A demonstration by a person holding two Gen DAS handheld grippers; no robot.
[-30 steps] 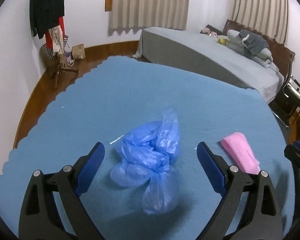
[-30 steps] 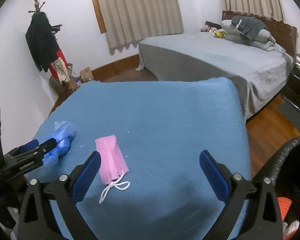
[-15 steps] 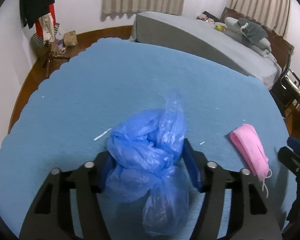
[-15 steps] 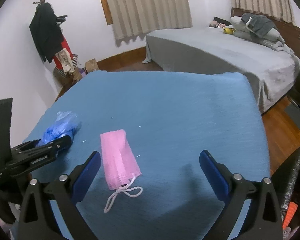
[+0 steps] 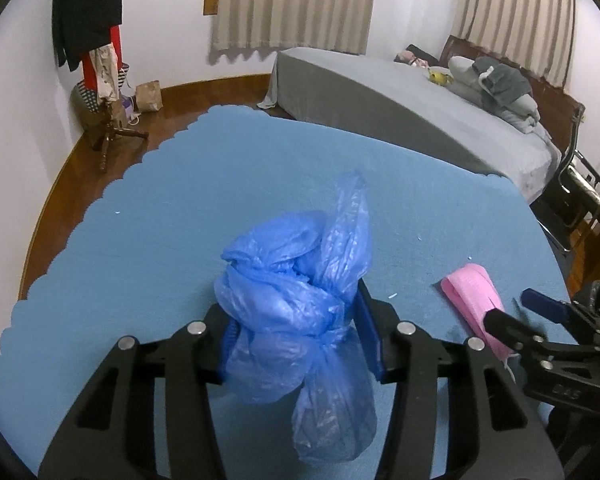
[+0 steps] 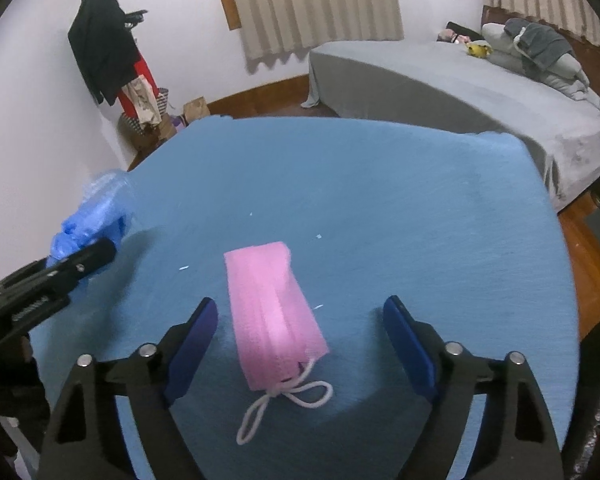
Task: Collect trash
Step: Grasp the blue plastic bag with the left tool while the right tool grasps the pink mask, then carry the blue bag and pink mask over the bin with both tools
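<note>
Crinkly translucent blue plastic bag, slightly glossy. Pink pleated non-woven face mask, matt, with white cord loops. Blue matt fuzzy cloth table cover. Black matt plastic gripper arms, silver metal bolts. Glossy brown wood floor.

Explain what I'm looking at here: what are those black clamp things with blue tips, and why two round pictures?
Those are two hand-held grippers; a person carries one in each hand. Each has a wide-angle camera looking along its own fingers, hence two round pictures. In the left camera's picture, the left gripper has shut on a crumpled blue plastic bag. In the right camera's picture, the right gripper is open, with a folded pink face mask with white loops lying between its fingers on the blue table cloth. Behind is a grey bed.
</note>
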